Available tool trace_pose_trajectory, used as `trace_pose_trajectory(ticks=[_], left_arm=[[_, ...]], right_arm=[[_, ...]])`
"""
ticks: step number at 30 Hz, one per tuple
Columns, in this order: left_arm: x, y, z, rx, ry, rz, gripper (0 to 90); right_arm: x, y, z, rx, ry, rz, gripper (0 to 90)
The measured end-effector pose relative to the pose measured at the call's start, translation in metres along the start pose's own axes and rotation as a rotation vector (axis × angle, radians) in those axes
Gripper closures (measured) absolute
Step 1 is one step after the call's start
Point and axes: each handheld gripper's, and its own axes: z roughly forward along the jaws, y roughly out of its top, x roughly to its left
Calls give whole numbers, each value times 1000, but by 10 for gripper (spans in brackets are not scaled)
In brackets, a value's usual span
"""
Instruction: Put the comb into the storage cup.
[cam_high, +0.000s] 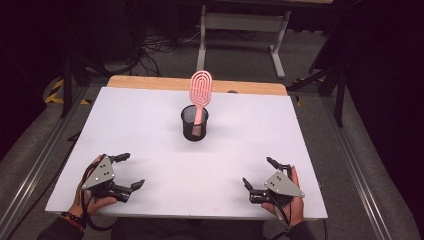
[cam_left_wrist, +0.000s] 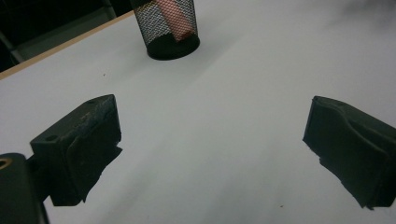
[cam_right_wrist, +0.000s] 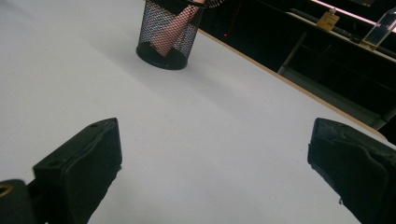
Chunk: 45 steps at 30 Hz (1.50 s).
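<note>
A black mesh cup (cam_high: 194, 123) is seen standing upright on the white worktop (cam_high: 150, 130), about midway between its left and right edges and nearer the far edge than the near one. A pink hairbrush (cam_high: 200, 95) is held in the cup handle-down, its oval head rising above the rim and leaning slightly to the right in the high view; through the mesh the handle is seen resting against the cup's floor.

The left gripper (cam_high: 131, 171) is held near the near-left corner of the worktop, its jaws spread wide with nothing between them. The right gripper (cam_high: 259, 173) is held near the near-right corner, its jaws likewise spread wide and empty. Both are kept well apart from the cup, and bare worktop is seen between the jaws in each gripper view.
</note>
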Motion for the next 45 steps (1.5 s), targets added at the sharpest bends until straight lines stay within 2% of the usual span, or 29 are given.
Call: trace_pose_trajectory(ticks=[10,29,35,45], left_arm=[[-1,2,1,5,9,11,47],[-1,0,1,5,-1,14,46],[-1,0,1,4,-1,15,47],[0,0,1,9,2,12,48]], right_arm=[[-1,-4,2,-4,3,31,35],[1,1,1,-16,-5,29,35],[2,4,-1,-41,-6,56,37],[4,5,1,-37,8,45,37]])
